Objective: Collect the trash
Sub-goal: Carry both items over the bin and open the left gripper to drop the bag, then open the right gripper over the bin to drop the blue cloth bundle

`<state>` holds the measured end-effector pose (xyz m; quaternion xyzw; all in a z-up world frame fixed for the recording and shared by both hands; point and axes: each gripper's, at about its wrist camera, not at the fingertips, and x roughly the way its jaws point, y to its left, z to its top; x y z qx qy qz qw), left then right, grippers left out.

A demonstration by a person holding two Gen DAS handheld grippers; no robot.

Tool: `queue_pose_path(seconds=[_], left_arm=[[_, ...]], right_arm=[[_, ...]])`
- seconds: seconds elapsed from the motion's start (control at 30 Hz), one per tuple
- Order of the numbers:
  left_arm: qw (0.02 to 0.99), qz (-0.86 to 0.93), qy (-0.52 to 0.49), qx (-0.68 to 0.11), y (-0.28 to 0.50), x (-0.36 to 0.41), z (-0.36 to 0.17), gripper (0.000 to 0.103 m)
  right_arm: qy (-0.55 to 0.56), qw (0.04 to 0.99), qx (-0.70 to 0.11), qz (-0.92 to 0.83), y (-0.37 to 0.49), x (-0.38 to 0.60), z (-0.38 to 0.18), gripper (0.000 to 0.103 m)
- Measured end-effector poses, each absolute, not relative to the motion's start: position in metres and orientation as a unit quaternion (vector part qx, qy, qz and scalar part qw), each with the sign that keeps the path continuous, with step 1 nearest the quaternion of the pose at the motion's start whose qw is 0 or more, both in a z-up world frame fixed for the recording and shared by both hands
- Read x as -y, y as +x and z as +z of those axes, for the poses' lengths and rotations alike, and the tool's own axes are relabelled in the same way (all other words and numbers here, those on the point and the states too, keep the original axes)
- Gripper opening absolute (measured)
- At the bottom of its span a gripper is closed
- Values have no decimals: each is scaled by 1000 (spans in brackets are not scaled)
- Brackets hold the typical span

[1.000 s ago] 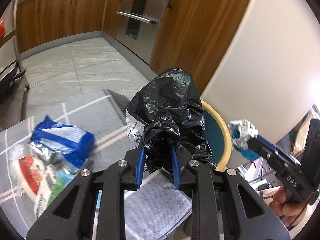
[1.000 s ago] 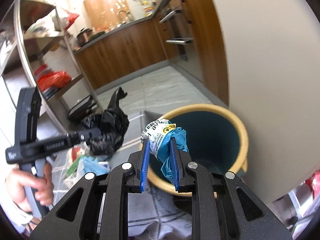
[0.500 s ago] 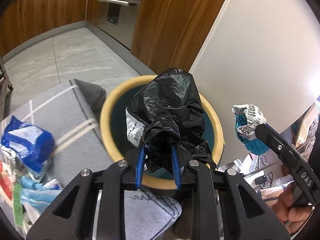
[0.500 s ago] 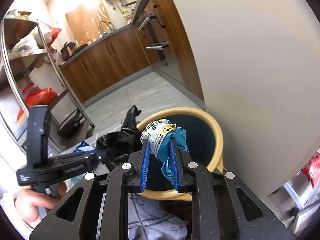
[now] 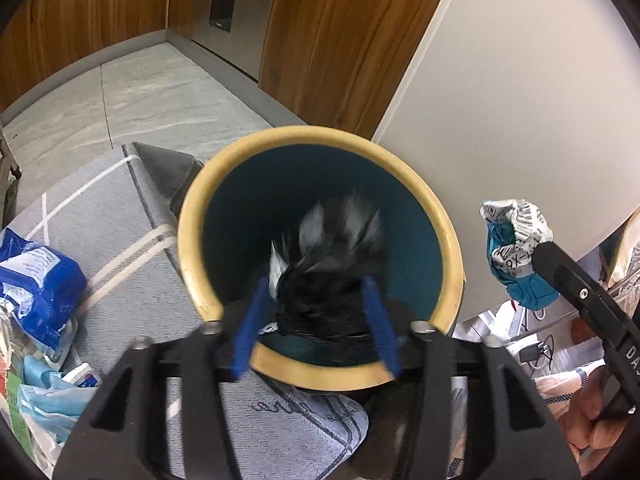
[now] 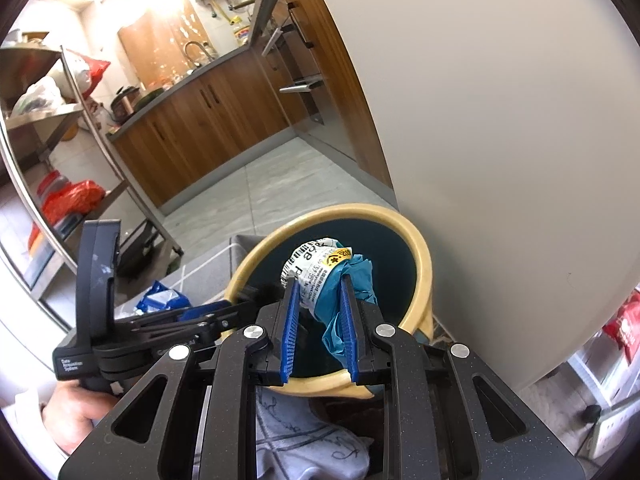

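While the blue packet and other wrappers lie in a heap at the far left on the grey mat, the left gripper hangs over the near rim of the bin, a yellow-rimmed tub with a teal inside that stands on the floor against the pale wall. Its jaws have just been opening and now stand wide; the black bag sits between the blue pads, blurred, inside the bin's mouth, and whether either pad touches it cannot be told. To the right of the bin, level with its rim and outside it, the right gripper is closed on a crumpled wad of printed white and teal wrapping, both pads pressed against it. From the right wrist view the wad shows in front of the bin's opening, with the left gripper's handle and the hand holding it low at the left. Wooden cabinets line the tiled floor behind.
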<state>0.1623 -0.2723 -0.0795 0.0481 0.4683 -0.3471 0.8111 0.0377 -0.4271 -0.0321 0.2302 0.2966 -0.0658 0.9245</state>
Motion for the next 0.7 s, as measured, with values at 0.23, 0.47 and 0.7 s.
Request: queue_pose_path(seconds=[0.23,0.47,0.7], left_arm=[[824,-333,39,-456,167,251,-66,63],[840,-315,22,-441,171,222,-51,73],[850,-302,9,-432,172,195,-40,76]], right_arm=[[224,923,-306,-68,46,425,-38,22],[207,919,-328,-67,60,420,-45,22],[195,912,-354,-71,74,414,-54,34]])
